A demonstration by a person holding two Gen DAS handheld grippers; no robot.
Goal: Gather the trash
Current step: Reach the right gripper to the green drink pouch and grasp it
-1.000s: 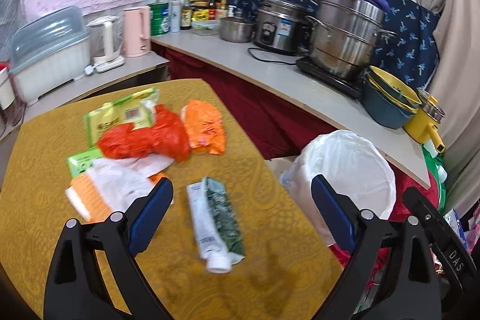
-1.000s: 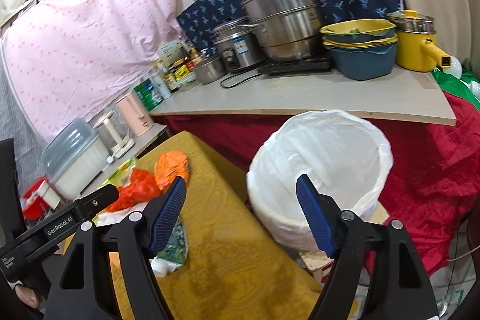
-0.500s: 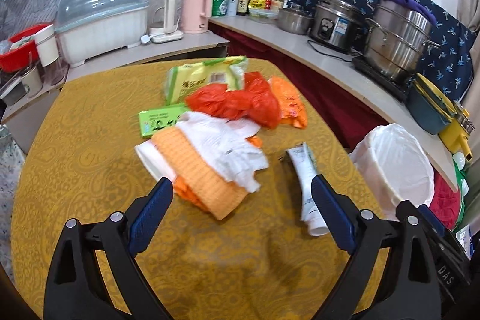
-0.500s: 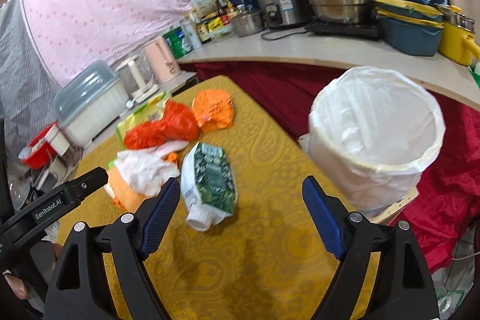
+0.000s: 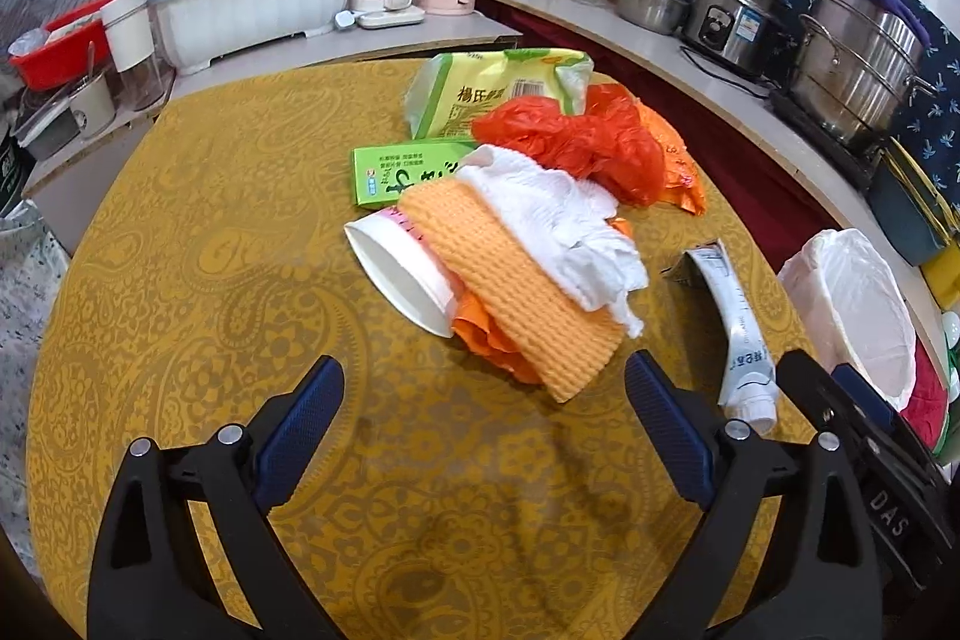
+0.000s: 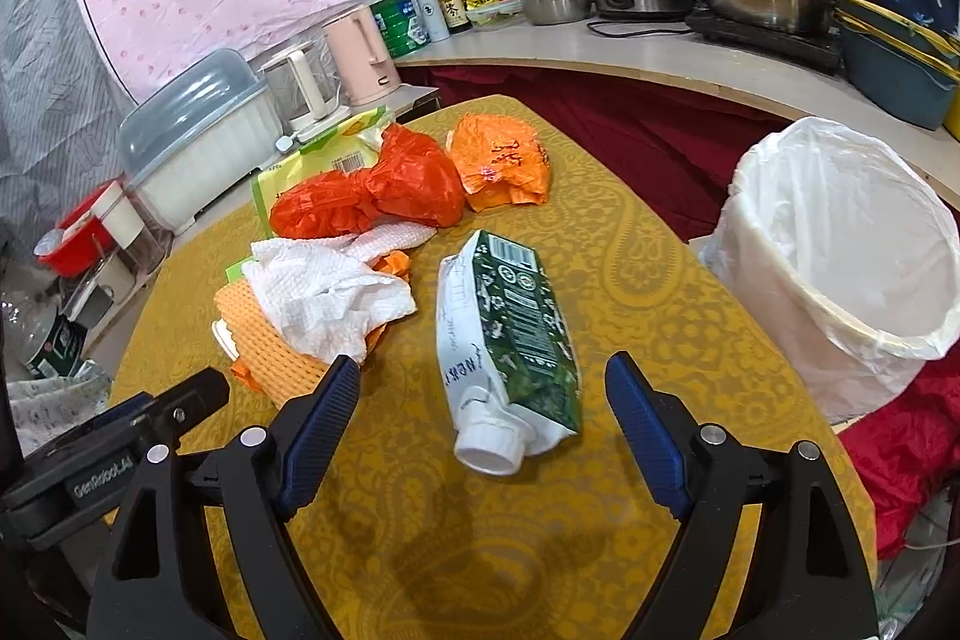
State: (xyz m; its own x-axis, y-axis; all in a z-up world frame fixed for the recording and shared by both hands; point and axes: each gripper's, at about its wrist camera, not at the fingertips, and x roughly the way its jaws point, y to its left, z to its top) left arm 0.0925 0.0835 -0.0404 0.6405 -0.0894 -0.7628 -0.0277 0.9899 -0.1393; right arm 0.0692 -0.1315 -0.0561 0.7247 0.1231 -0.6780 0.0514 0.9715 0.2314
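While both claws hung above the yellow table (image 6: 630,232), the white-lined bin (image 6: 840,268) stood just beside its edge. The left gripper (image 5: 483,421) and right gripper (image 6: 480,415) were spread apart, empty. The flattened green carton (image 6: 510,334) lay before the right one; it looked light and soft, best pinched across its middle.

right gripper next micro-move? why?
Probably ease the right gripper forward and down to straddle the flattened green carton. Its fingers are open and empty, the carton lies flat just ahead between them, apart from the pile, and the lined bin stands close on the right.
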